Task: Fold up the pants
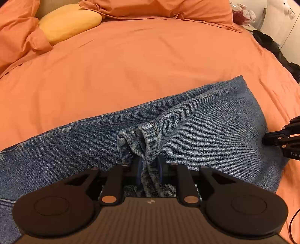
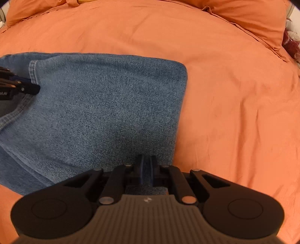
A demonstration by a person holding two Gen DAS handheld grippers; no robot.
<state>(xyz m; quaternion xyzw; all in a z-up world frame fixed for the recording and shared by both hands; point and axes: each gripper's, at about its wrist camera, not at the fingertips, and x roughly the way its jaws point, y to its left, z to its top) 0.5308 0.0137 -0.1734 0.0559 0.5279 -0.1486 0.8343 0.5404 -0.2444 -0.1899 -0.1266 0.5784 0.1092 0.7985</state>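
Blue denim pants (image 1: pixel 206 131) lie on an orange bed sheet (image 1: pixel 131 65). My left gripper (image 1: pixel 149 165) is shut on the bunched hem ends of the pant legs (image 1: pixel 148 135), held over the denim. My right gripper (image 2: pixel 146 165) is shut on the near edge of the folded denim (image 2: pixel 105 105). The right gripper also shows at the right edge of the left wrist view (image 1: pixel 281 140), touching the pants' edge. The left gripper shows at the left edge of the right wrist view (image 2: pixel 20 86), by a stitched hem (image 2: pixel 32 73).
A yellow pillow (image 1: pixel 69 24) and orange pillows (image 1: pixel 159 9) lie at the head of the bed. Dark clothing (image 1: pixel 275 48) lies at the bed's right edge, beside a white wall. Open orange sheet (image 2: pixel 234 103) lies right of the pants.
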